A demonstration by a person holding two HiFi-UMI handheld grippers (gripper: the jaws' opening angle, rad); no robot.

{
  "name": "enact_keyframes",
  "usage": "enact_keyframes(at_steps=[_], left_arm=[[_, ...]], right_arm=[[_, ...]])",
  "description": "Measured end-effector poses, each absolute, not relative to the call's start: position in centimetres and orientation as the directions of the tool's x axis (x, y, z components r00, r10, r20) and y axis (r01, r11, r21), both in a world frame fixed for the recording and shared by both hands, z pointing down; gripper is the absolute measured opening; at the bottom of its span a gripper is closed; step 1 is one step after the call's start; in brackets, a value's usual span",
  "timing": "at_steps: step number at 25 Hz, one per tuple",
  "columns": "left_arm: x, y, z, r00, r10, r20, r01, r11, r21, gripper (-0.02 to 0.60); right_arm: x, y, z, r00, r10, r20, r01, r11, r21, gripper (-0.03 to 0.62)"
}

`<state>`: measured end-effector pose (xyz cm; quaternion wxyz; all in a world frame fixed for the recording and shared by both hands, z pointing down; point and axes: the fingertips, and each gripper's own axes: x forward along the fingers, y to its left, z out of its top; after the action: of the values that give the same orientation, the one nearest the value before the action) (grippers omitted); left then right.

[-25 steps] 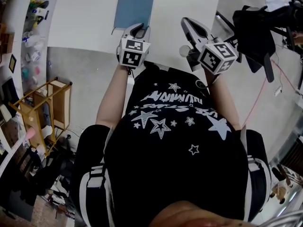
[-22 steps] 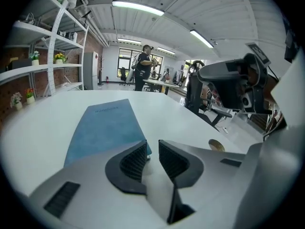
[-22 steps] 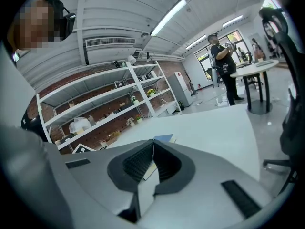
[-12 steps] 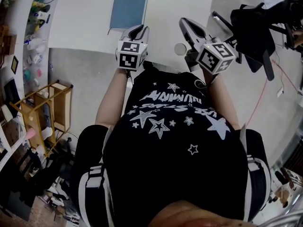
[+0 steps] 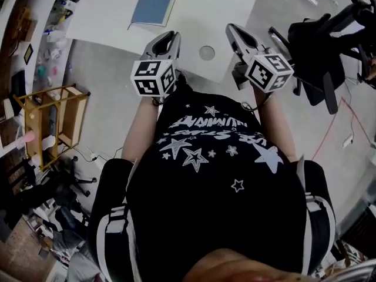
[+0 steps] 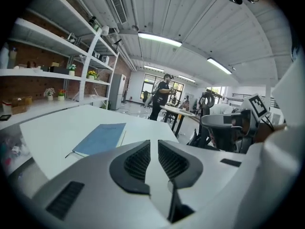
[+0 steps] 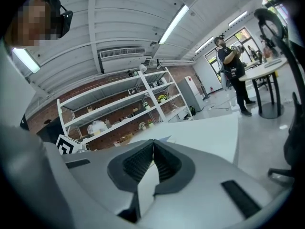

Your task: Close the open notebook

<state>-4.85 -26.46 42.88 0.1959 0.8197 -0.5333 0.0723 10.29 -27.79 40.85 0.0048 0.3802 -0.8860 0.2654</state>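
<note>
Notebook closed, tongs empty.
Your flat blue notebook (image 5: pixel 154 2) lies shut on the white table (image 5: pixel 217 4), well ahead of your left tongs (image 6: pixel 153 142), whose jaws stand slightly apart. Your right tongs (image 7: pixel 153 142) are pinched together. Both hold nothing.

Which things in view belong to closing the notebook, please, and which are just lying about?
Belonging to the job:
- blue notebook, lying closed on the white table
- left gripper and right gripper, both empty

Just lying about:
- wooden shelf unit
- black chair
- wall shelves
</note>
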Motion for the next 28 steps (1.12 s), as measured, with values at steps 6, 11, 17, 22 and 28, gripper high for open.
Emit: enact_keyframes(at_steps=[6,11,17,22,28], left_arm=[[-2.4,-21.1,40.9,0.355,-0.887,0.295,-0.929,-0.300,0.216,0.031],[-0.3,-16.7,39.1,0.293,-0.924,0.244,-0.944,-0.239,0.226,0.014],[1.1,-11.0,36.9,0.206,-0.959,0.197,-0.960,-0.159,0.231,0.012],[1.0,-6.9,36.4,0.169,-0.967,0.192,-0.961,-0.119,0.249,0.012],[0.4,-3.7,36.6,0.167,-0.968,0.186,-0.958,-0.115,0.264,0.012]], right_arm=[[13.5,-23.5,40.0,-0.756,-0.632,0.169,-0.626,0.624,-0.468,0.009],[15.5,-20.3,40.2,-0.803,-0.571,0.174,-0.578,0.673,-0.462,0.009],[16.4,-16.9,39.9,-0.864,-0.477,0.161,-0.493,0.735,-0.465,0.009],[15.0,-13.6,40.0,-0.904,-0.396,0.164,-0.425,0.778,-0.462,0.009],[13.9,-9.9,40.1,-0.909,-0.373,0.183,-0.415,0.798,-0.436,0.009]])
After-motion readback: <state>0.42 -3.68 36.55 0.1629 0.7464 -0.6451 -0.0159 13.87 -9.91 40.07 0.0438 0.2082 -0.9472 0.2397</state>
